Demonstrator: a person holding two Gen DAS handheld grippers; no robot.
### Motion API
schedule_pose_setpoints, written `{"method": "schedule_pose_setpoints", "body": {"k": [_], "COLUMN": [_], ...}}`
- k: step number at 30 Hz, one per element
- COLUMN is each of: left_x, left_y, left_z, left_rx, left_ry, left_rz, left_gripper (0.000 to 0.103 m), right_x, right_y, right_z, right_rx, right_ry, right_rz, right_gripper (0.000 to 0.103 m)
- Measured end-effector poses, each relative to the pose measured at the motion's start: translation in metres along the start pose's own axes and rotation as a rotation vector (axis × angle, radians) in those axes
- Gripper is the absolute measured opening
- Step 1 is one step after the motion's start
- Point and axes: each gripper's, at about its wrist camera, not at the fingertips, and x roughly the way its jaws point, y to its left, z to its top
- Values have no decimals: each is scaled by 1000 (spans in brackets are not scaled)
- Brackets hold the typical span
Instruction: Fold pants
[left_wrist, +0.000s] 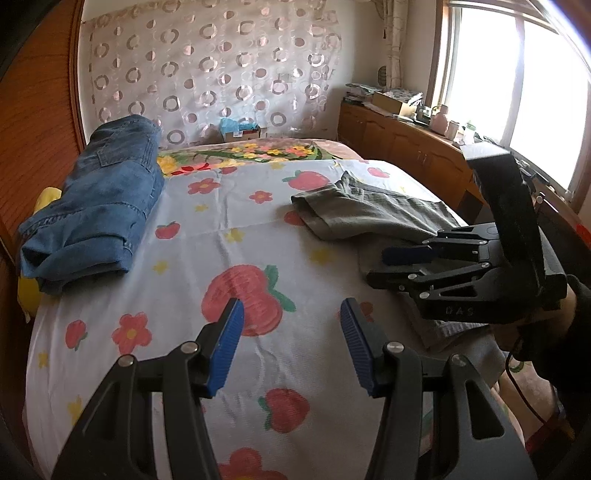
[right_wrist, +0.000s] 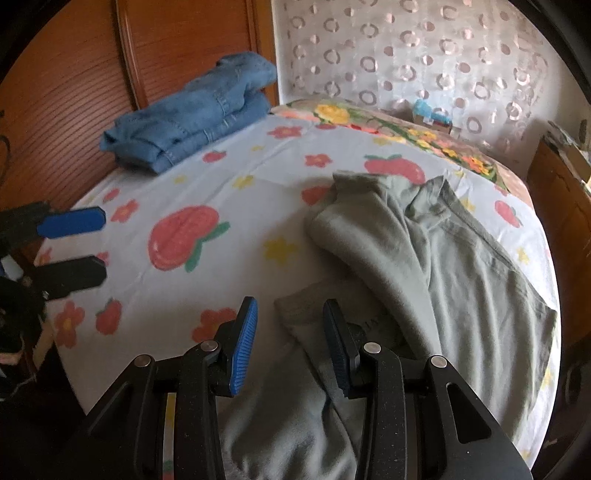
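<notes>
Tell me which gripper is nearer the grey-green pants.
Right. The right gripper is over the grey-green pants, its open fingers astride a leg end. The left gripper hangs open over bare sheet, off to their side.

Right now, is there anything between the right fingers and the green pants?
Nothing visible. The right gripper is open just above the green pants, and only cloth shows between its fingers. The folded jeans lie apart at the far side of the bed, and the left gripper is off to the side.
</notes>
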Motion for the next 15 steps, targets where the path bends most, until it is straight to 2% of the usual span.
{"method": "schedule_pose_setpoints", "body": {"k": [9, 12, 13, 15], "left_x": [4, 6, 7, 8], "left_y": [2, 2, 2, 1], "left_z": [-2, -2, -2, -2], "left_rx": [2, 7, 7, 10], "left_ry": [11, 12, 13, 15], "left_rz": [-4, -12, -16, -24], "left_gripper": [53, 53, 53, 53], "right_x": [12, 15, 15, 13], "right_y": [10, 9, 8, 5], "right_z": [1, 6, 7, 10], "right_rx": [-100, -108, -110, -108], "right_ry": [43, 61, 69, 70], "right_rz": [-53, -61, -66, -61], "right_gripper": [36, 22, 11, 5]}}
